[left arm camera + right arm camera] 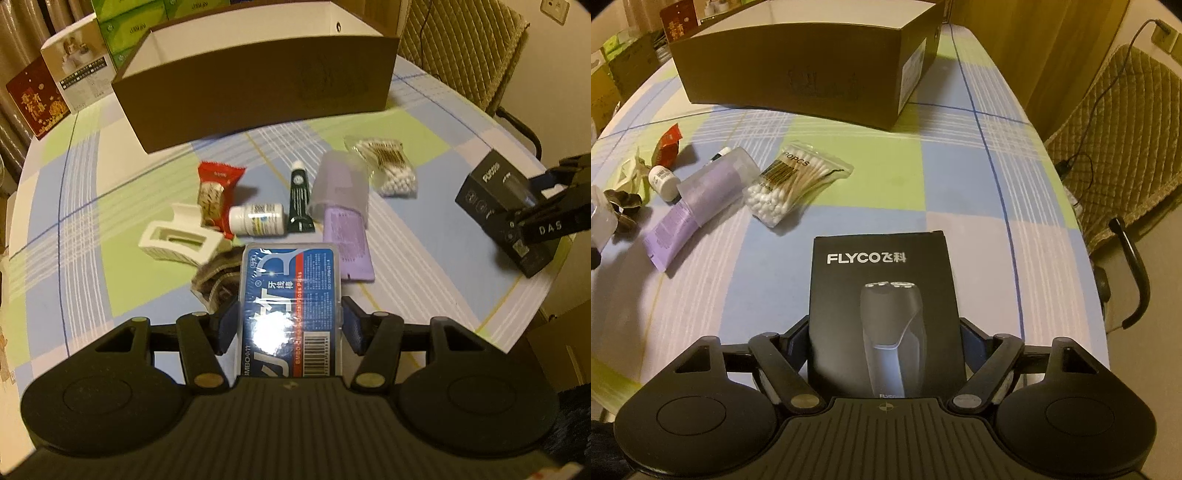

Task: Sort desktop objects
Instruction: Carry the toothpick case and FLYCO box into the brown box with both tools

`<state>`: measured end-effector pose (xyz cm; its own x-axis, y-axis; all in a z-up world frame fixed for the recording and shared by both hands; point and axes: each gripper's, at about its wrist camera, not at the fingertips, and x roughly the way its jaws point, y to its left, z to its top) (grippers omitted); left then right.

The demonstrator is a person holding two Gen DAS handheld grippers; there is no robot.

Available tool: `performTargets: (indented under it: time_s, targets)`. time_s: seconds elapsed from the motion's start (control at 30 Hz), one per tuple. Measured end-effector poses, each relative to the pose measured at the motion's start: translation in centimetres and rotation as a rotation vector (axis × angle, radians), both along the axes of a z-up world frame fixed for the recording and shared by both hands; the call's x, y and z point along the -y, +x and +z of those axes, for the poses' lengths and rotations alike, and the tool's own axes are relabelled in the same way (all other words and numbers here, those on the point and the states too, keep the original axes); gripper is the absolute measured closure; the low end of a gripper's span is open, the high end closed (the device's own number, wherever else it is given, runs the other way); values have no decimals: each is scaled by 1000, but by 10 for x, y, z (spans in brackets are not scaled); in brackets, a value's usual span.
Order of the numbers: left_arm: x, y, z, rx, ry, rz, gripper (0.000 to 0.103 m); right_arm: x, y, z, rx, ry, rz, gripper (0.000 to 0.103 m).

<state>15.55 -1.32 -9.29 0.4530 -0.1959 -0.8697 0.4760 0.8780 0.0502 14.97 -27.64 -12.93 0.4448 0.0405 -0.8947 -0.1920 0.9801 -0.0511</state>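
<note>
With both grippers loaded, cardboard box (258,88) sits straight ahead of the fingers | left gripper (290,325) clamped on floss pick case (290,306), long axis along fingers | right gripper (884,343) clamped on shaver box (884,306), looks a bit farther

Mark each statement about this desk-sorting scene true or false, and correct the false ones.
1. The left hand-held gripper holds a blue-labelled clear plastic floss-pick case. True.
2. The right hand-held gripper is empty. False: it grips a black cardboard shaver box.
3. The clear bag of cotton swabs lies inside the brown cardboard box. False: it lies on the checked tablecloth.
4. The small white pill bottle lies on its side. True.
</note>
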Motion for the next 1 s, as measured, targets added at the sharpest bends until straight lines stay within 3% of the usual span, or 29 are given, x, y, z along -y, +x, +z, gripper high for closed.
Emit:
performTargets:
  time_s: [0.17,0.5,0.73,1.0]
  targets:
    - [-1,8,10,20,-15,-8,49,2,0,13,16,42,-29,27]
    - [1,42,34,81,-48,-28,49,-5,23,67,94,174,-40,27]
    - [5,81,57,149,-76,-32,49,-26,61,104,163,249,-2,27]
    - [6,138,93,236,-101,-27,49,-47,116,141,266,262,34,27]
